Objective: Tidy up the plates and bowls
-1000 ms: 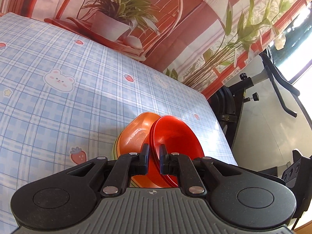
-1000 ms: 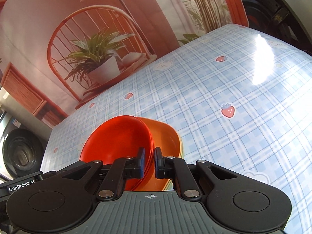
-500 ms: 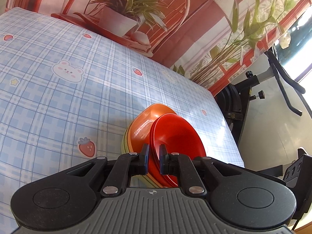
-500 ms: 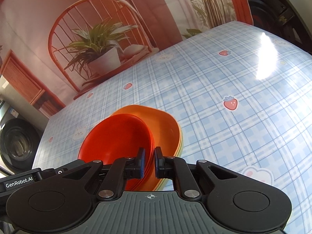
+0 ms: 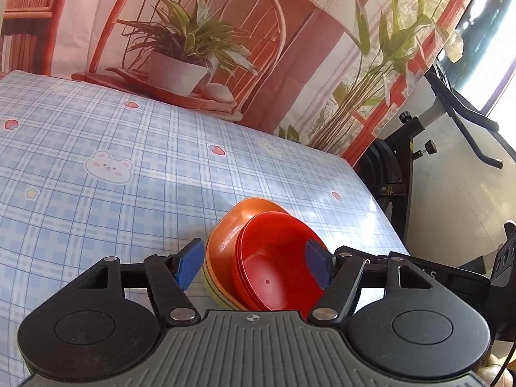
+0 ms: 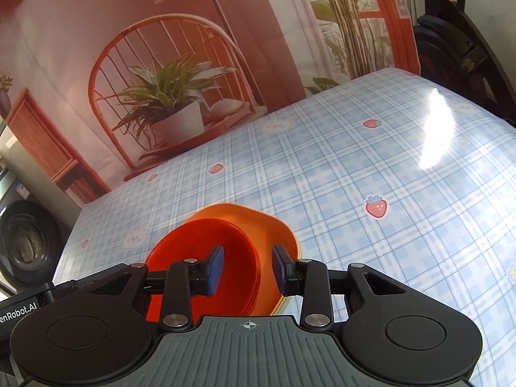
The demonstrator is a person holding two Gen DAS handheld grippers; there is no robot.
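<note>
A stack of red bowls (image 5: 274, 267) sits nested in an orange bowl (image 5: 232, 225) with paler rims under it, on the blue plaid tablecloth (image 5: 96, 219). My left gripper (image 5: 252, 267) hangs just above the stack. Its jaws are opening wide, and the blue pads (image 5: 187, 266) stand clear on either side of the bowls. In the right wrist view the red bowls (image 6: 183, 248) and the orange bowl (image 6: 258, 222) lie under my right gripper (image 6: 248, 271). Its jaws are opening too. The red rims run between the pads (image 6: 215, 269) without being pressed.
The stack sits near the table's corner and edge (image 5: 371, 193). A black exercise bike (image 5: 406, 161) stands just past that edge. A printed backdrop with a potted plant (image 6: 174, 119) hangs behind the table. Plaid cloth (image 6: 387, 177) stretches beyond the bowls.
Both grippers were shut on the red bowls' rim; both have opened, the left one wide. The left gripper has risen a little, and the stack now rests flat.
</note>
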